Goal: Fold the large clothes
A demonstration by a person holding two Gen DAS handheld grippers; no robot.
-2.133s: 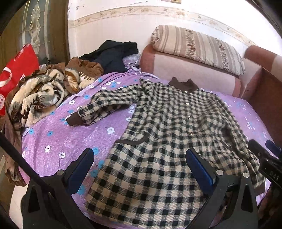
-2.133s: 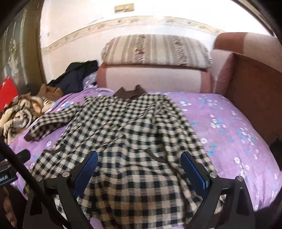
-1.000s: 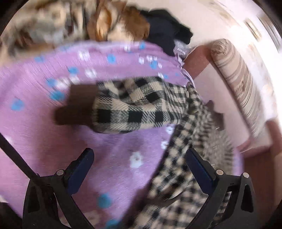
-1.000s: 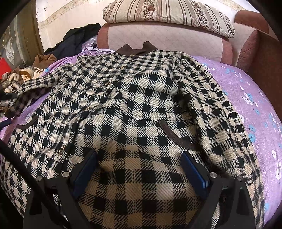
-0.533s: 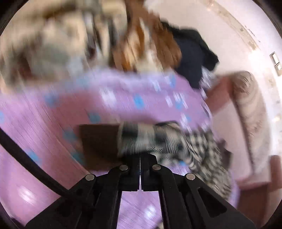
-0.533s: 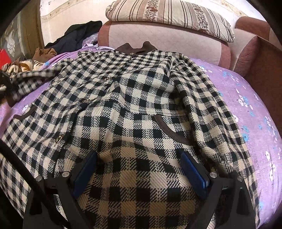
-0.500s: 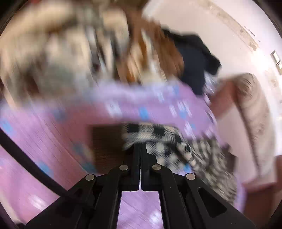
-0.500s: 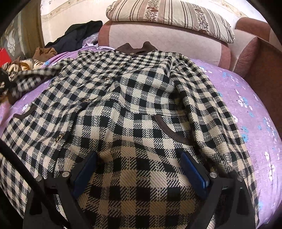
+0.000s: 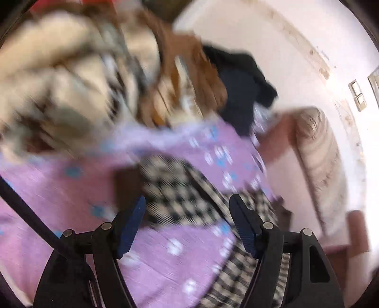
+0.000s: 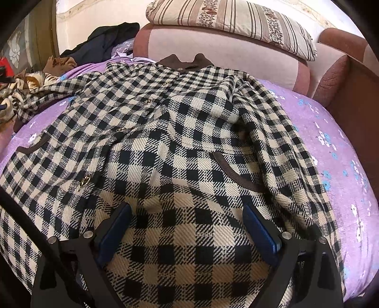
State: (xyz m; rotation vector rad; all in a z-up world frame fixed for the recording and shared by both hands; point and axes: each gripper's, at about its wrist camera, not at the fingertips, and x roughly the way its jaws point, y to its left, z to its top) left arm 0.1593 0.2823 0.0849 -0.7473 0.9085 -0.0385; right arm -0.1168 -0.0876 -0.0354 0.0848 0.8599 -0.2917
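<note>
A black-and-cream checked coat [image 10: 180, 132] with a brown collar [image 10: 184, 62] lies spread, front up, on a purple flowered sheet [image 10: 331, 132]. My right gripper [image 10: 186, 209] hovers open over the coat's lower front, with only flat fabric under its blue pads. The left wrist view is blurred. There the coat's left sleeve [image 9: 173, 187], ending in a brown cuff [image 9: 126, 187], lies on the sheet [image 9: 71, 213]. My left gripper [image 9: 187, 203] is just short of the sleeve, its jaws opening. The pads do not press on the cloth.
A heap of patterned blankets [image 9: 59, 78] and brown cloth [image 9: 189, 78] borders the sheet on the left, with a dark garment [image 10: 106, 40] behind it. A striped pillow [image 10: 232, 21] rests on the pink headboard [image 10: 213, 54]. A brown padded side [image 10: 355, 99] bounds the right.
My left gripper went from open to shut on the sleeve near its cuff, then opened again, leaving the sleeve on the sheet. The right gripper stayed over the coat.
</note>
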